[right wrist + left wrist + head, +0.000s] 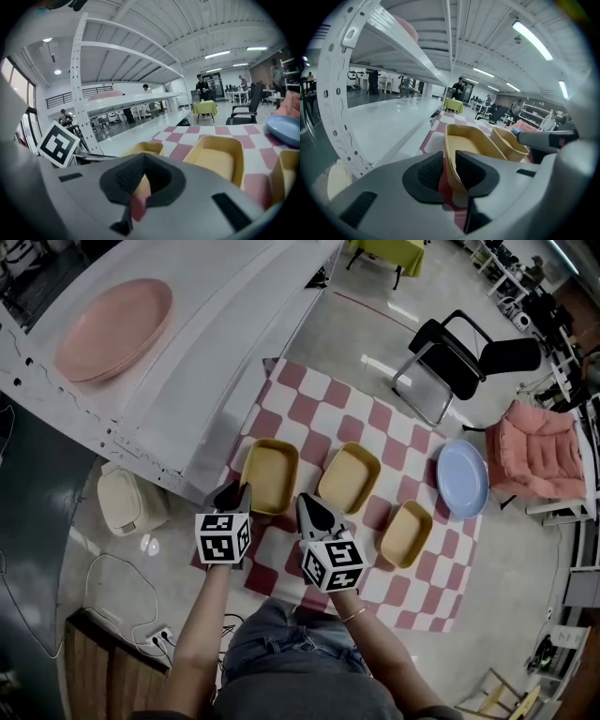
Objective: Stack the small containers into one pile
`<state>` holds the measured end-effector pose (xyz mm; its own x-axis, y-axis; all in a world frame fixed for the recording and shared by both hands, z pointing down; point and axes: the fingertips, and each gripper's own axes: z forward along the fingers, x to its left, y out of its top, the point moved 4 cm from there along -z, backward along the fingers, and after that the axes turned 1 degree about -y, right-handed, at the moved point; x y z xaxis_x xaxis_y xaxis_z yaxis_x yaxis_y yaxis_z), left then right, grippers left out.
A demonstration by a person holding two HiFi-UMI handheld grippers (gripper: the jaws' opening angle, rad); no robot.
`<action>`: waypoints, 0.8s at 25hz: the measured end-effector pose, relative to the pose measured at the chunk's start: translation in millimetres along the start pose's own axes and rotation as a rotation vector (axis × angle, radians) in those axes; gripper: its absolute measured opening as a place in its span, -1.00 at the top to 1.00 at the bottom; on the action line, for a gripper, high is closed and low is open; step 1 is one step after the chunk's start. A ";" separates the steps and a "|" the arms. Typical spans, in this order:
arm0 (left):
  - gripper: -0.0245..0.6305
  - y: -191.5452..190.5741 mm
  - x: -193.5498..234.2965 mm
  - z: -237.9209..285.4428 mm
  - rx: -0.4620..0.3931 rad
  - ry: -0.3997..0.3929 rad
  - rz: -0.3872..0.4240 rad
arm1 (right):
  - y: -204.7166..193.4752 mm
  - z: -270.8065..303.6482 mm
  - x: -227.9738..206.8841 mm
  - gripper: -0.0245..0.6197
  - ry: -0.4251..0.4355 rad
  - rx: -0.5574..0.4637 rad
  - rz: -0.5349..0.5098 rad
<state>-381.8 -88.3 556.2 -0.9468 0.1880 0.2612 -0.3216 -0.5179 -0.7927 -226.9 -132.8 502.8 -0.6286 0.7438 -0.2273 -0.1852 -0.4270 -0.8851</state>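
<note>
Three small yellow containers lie apart on a red-and-white checkered mat on the floor: a left one, a middle one and a right one. My left gripper is at the left container's near rim. In the left gripper view that gripper stands open, with the rim of the left container between its pads and a gap on one side. My right gripper hovers over the mat between the left and middle containers. In the right gripper view the right gripper is shut on nothing.
A blue plate lies on the mat's far right corner. A white shelf rack with a pink plate runs along the left. A black chair, a pink cushioned chair and a floor cable with socket are nearby.
</note>
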 end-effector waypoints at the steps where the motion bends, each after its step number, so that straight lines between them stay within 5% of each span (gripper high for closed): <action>1: 0.65 -0.2 -0.7 1.1 0.003 0.001 0.001 | -0.6 -0.2 -0.2 0.90 -0.001 0.000 0.002; 11: 0.83 1.8 -5.3 0.4 0.004 0.028 -0.022 | 1.9 -8.7 0.1 0.90 -0.007 -0.020 0.006; 20: 0.84 23.1 -14.7 -31.1 -0.083 0.011 -0.064 | 5.6 -26.0 2.3 0.89 -0.019 -0.046 0.012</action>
<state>-375.0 -77.1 516.8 -0.9241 0.2277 0.3070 -0.3786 -0.4336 -0.8177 -209.8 -120.1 486.8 -0.6451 0.7284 -0.2309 -0.1430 -0.4119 -0.8999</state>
